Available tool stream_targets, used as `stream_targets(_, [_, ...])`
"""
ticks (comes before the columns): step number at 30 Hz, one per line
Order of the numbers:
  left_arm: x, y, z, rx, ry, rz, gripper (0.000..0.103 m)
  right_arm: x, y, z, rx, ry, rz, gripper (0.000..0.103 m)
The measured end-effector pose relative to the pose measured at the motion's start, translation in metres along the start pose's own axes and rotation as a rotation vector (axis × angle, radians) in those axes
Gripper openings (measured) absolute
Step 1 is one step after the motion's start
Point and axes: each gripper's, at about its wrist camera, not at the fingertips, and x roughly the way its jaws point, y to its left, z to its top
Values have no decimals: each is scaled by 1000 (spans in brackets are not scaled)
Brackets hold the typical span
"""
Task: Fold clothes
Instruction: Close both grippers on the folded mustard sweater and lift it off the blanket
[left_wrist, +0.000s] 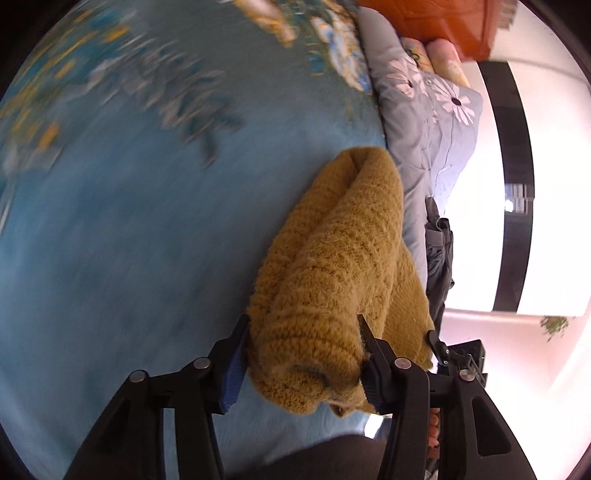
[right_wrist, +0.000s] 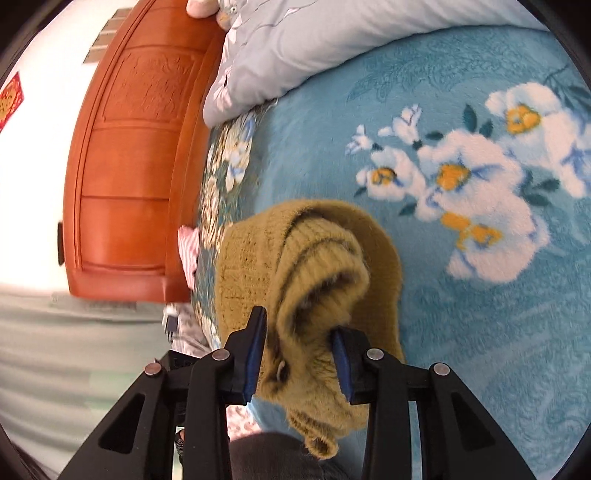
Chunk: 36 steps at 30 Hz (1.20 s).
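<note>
Black linkage arms and blue pads fill the bottom of both views, and you have each claw clamped on the same mustard knit sweater. Your left gripper pinches a thick rolled bundle of the knit between its pads, and the fabric runs forward from the jaws as a folded ridge over the blue floral blanket, ending beside the grey flowered quilt. Your right gripper is closed on a bunched ribbed edge, with a loose fold hanging below the pads and the rest of the sweater mounded just ahead of the fingers, on the blanket near its left edge. Past that edge you see the orange wooden headboard. White and yellow printed flowers lie on the blanket to the right of the sweater, apart from it. Blanket detail in your left view is blurred.
</note>
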Motion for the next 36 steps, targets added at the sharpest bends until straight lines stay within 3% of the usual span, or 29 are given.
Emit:
stream_targets(5, [-4,9,-7,-11,-19,-15,58,-7,-5,-10,-21,26,-22,38])
stream_targets(7, [-5,4,-6,21,-28,-5,66,-11,-11,-14,-6,7,-30,39])
stream_targets(8, [-6,1,-6,41,-34,0,69,-11,-13,-15,-6,3,-33,45])
stream_targets(9, [-7,-2,-5,60,-41,6,75,-10,-15,-16,-9,3,-36,58])
stream_targets(12, [-11,-8,1,93,-70,-14,88,-2,-18,-19,-25,13,-36,71])
stream_targets(15, [-14,-8,11,117,-83,-18,97,7,-21,-24,-30,31,-39,73])
stream_targets(20, [6,-14,36,122,-52,-10,99,22,-23,-28,-21,32,-51,74])
stream_targets(25, [33,-28,53,194,22,28,101,27,-18,-26,-31,17,-57,79])
stream_targets(31, [52,-48,53,347,93,104,103,30,-12,-28,-57,-12,-60,79])
stream_targets(36, [49,-45,48,377,86,98,103,28,-9,-32,-86,-36,-70,77])
